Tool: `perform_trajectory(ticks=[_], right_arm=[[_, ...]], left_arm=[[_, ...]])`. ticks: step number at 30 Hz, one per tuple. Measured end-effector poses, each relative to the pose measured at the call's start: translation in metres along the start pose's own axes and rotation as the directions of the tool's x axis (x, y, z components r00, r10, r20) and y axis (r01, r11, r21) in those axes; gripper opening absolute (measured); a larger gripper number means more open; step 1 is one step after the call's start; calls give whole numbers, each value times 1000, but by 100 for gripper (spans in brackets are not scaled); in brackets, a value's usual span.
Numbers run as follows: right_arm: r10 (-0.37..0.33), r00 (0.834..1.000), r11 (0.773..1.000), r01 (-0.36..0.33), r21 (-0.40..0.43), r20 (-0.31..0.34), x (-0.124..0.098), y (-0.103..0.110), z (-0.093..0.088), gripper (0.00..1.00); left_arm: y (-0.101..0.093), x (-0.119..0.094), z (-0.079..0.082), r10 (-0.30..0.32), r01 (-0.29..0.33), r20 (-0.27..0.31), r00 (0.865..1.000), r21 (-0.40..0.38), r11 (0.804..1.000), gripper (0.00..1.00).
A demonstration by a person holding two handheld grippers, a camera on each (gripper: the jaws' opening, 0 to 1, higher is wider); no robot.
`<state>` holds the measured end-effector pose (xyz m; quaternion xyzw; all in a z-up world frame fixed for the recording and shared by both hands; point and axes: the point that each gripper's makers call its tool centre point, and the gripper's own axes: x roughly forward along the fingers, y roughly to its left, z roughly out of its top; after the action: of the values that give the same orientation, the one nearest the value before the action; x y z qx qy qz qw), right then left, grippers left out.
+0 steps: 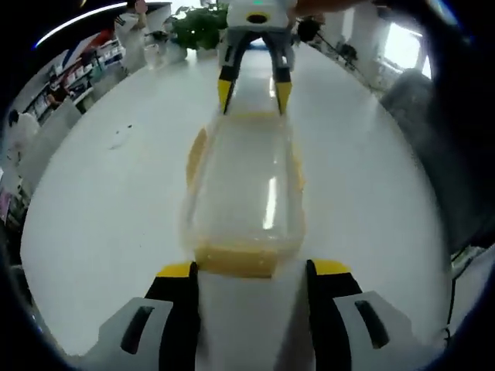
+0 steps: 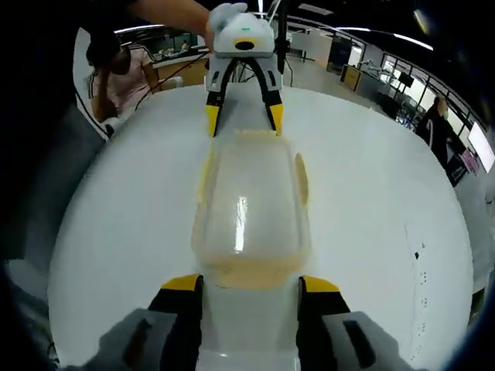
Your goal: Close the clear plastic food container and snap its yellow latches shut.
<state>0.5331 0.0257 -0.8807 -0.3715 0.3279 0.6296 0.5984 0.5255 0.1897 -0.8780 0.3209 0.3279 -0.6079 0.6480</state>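
Observation:
The clear plastic container [image 1: 244,185] lies lengthwise on the white table [image 1: 100,224], its lid resting on top. Yellow latches sit at its sides [image 1: 196,154] and at both ends; I cannot tell whether they are snapped. My left gripper [image 1: 254,270] is open, its yellow-tipped jaws flanking the near end latch [image 1: 236,259]. The right gripper [image 1: 254,97] faces it from the far end, open. In the right gripper view the container [image 2: 249,201] runs away from my open right gripper [image 2: 250,284], with the left gripper [image 2: 243,117] open at the far end.
A potted plant [image 1: 199,27] and shelves [image 1: 77,69] stand beyond the table. A seated person [image 2: 124,77] is at the far left, another person [image 2: 437,124] stands to the right. Small dark marks [image 2: 418,251] dot the tabletop. A dark sleeve [image 1: 448,139] borders the right.

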Motion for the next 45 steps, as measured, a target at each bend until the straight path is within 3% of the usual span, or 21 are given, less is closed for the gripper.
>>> perform_trajectory(ticks=[2,5,6,7,12,20,22,23,24,33,39,45], right_arm=[[23,1000,999,-23,-32,11,1,2,6,37],[14,1000,999,-14,-39,-12,6,-3,5,37],[27,999,998,-29,-53,-46,10,-2,-1,38],[58,997,998,-58,-11,-50,7,2,-2,38],[35,999,999,-35,7,-34,8,-2,-1,37],[33,996,999,-34,-2,-88,9,-2,2,37],[37,995,999,-37,-3,-89,9,-1,1,36],[38,996,999,-39,-12,-85,9,-2,2,36],[40,995,999,-41,-8,-91,10,-2,2,36],[35,995,999,-35,4,-91,9,-3,0,35],[22,996,1000,-23,-11,-91,0,-6,8,35],[19,996,999,-22,-32,-88,-18,-8,19,35]], left_arm=[[0,1,1,-8,8,0,1000,-3,1000,49],[2,2,3,-9,9,12,1000,20,1000,45],[2,2,3,-16,15,16,1000,19,1000,43],[2,1,2,-16,16,16,1000,21,1000,43],[4,2,1,-14,14,26,1000,12,1000,42],[6,4,1,-17,17,1,1000,23,1000,42],[7,4,1,-16,16,-8,1000,4,1000,35],[6,4,-6,-27,27,-43,999,-15,1000,36],[7,9,-2,-29,30,-36,999,24,999,36],[9,15,-2,-25,25,-74,997,-7,1000,35],[9,5,1,-16,13,-92,996,-32,999,35],[12,-17,16,2,-6,-82,997,-41,999,35]])
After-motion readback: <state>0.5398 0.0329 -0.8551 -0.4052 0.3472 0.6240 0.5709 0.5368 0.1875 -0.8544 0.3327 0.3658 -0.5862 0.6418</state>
